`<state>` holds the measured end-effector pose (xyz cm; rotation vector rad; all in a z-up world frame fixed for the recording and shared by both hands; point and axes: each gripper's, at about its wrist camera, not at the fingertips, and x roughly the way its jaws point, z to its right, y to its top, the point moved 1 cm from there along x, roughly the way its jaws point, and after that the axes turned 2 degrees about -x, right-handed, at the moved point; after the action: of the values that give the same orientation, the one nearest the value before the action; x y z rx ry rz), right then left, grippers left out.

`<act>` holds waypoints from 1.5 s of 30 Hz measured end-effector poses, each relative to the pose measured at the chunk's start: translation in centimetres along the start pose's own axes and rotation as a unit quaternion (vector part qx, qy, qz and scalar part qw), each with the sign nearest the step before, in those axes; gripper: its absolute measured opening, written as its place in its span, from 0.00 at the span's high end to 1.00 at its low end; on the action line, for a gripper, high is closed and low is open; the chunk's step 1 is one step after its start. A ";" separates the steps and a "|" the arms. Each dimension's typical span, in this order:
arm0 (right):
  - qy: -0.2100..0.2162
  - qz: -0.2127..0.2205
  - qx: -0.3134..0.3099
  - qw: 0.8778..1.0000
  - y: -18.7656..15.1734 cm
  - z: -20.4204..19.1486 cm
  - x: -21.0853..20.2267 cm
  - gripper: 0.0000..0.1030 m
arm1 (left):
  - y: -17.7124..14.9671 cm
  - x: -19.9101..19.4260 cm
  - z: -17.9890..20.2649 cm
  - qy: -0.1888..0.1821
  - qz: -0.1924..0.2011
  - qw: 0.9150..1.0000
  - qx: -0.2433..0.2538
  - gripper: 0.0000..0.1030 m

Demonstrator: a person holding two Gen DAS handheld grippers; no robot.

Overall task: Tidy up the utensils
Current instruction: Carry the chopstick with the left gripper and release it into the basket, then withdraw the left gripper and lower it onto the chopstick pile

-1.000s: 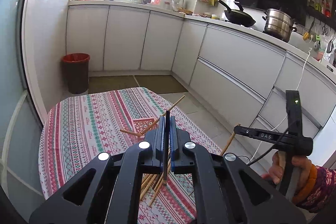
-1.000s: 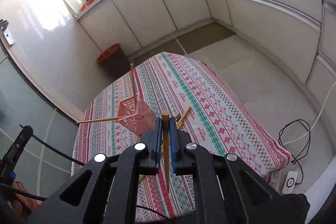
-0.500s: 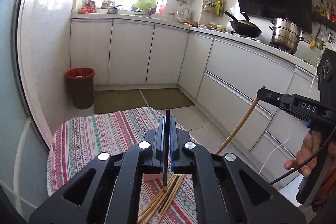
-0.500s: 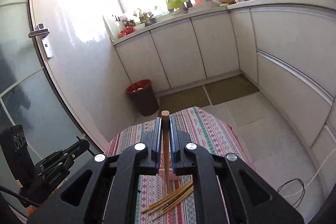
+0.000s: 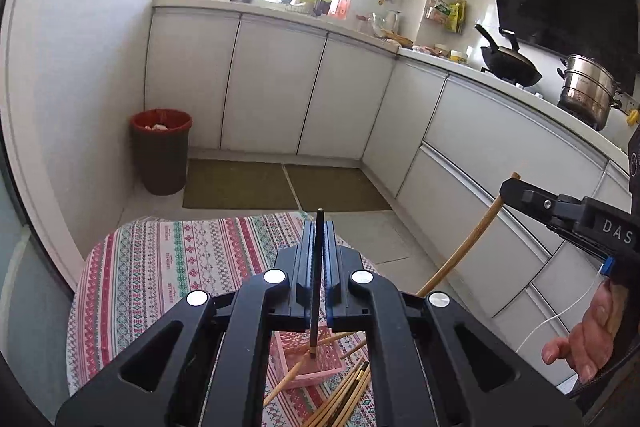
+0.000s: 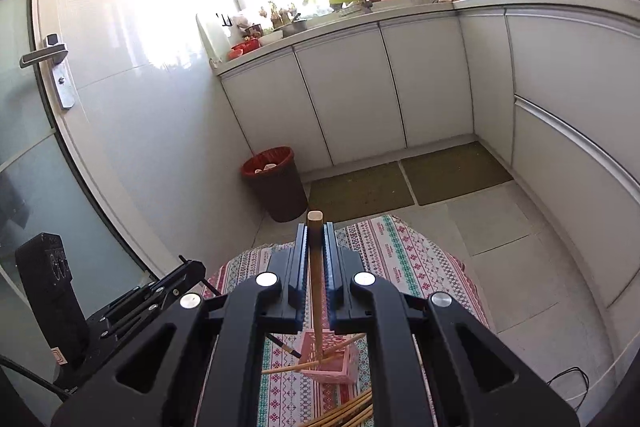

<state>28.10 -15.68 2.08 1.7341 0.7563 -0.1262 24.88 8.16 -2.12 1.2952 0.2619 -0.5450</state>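
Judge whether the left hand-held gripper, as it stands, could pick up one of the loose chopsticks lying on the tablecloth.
Probably not yet: the left hand-held gripper is already shut on a dark chopstick above the pink basket. The loose chopsticks lie unobstructed.

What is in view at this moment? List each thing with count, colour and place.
dark chopstick: one, black, upright in the left gripper, tip over the basket
bamboo chopstick: one, tan, upright in the right gripper, tip in the basket
basket: one, pink mesh, on the table, a few chopsticks leaning in it
loose chopsticks: a bundle, tan and dark, on the cloth beside the basket
tablecloth: one, red, green and white pattern, covers the table
bin: one, brown with red liner, floor by the wall
floor mats: two, olive, before the cabinets
wok: one, black, on the stove
steamer pot: one, steel, right of the wok
left gripper: shut on the dark chopstick
right gripper: shut on the bamboo chopstick
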 end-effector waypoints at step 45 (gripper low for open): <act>-0.075 -0.025 0.008 0.997 -5.9 3.6 -2.1 0.20 | -3.6 -5.4 1.9 0.028 0.012 0.999 -0.040 0.18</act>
<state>24.32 -19.14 -3.02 1.7008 0.6896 -0.2943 18.20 6.97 -2.03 1.2365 0.3107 -0.4733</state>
